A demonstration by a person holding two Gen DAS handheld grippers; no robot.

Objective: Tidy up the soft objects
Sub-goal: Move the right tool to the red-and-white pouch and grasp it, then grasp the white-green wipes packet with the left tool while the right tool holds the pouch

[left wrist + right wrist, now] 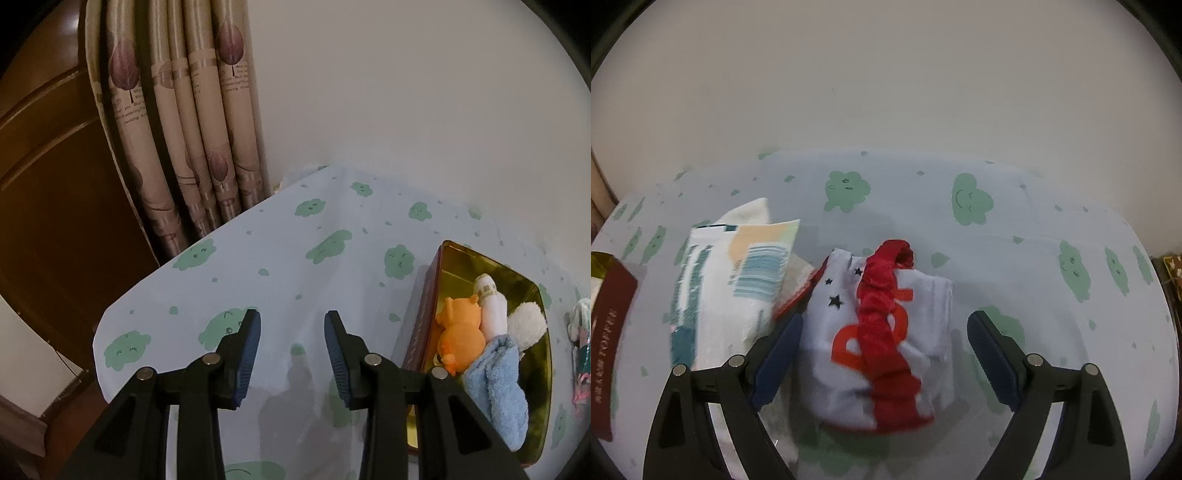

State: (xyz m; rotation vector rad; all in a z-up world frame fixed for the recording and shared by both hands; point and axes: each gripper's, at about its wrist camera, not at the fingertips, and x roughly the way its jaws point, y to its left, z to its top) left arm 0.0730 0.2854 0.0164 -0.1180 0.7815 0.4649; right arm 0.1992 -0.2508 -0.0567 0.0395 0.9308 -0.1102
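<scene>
Two open tongs [884, 354] straddle ruched red scrunchie [890, 332].

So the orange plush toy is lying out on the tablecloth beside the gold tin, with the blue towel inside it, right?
Not quite. The left wrist view shows the orange plush toy inside the gold tin, not out on the tablecloth. It is tucked against a white rolled cloth. The blue towel is in the tin, draped over its near edge.

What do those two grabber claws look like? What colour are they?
Both the left gripper and right gripper look alike: black plastic arms shaped like a V, with triangle holes and shiny round silver pins at the joints. Each finger ends in a dark blue ribbed pad. No cables, labels or sleeves show.
</scene>
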